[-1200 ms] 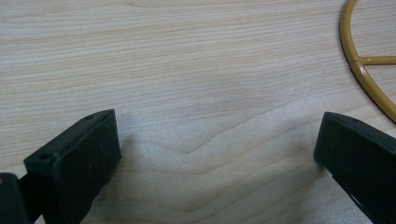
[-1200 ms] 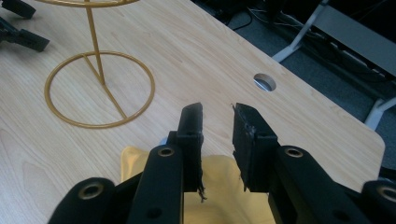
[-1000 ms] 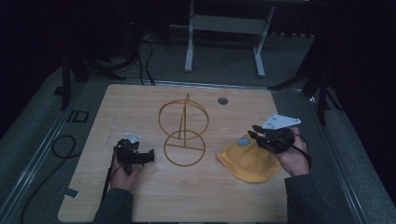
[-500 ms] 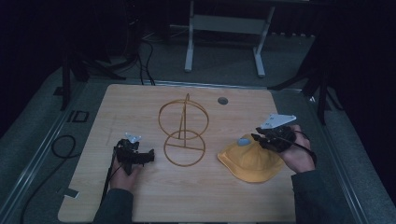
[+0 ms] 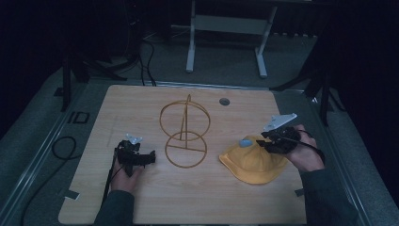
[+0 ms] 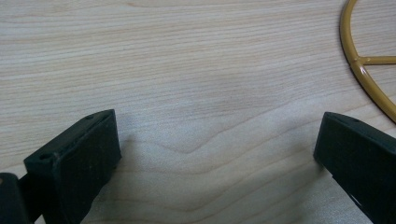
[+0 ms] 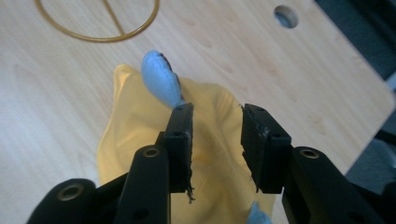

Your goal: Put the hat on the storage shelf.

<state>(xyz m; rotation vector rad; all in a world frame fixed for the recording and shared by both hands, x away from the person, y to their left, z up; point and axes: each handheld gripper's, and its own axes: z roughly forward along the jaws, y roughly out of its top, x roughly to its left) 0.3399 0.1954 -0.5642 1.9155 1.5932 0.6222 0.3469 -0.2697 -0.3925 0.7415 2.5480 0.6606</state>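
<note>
A yellow cloth hat (image 5: 254,164) with a pale blue ear-like patch (image 5: 245,142) lies on the right of the wooden table (image 5: 141,108). My right gripper (image 5: 274,139) hovers over the hat's far right edge. In the right gripper view its jaws (image 7: 217,140) have just been opening and stand apart, with yellow hat (image 7: 140,154) fabric showing in the gap and neither pad pressing it. The blue patch (image 7: 161,79) lies just past the left jaw. My left gripper (image 5: 143,157) rests low on the left, jaws (image 6: 217,140) wide open over bare wood.
A gold wire stand (image 5: 184,132), an upright ring over a flat base ring, stands mid-table between the hands; its base ring (image 6: 369,74) curves near my left gripper. A round hole (image 5: 224,101) is in the table's far side. White frame legs (image 5: 226,28) stand on the floor behind.
The right hand has edged slightly to the right at the hat's far side. The left hand, the hat and the stand have kept still.
</note>
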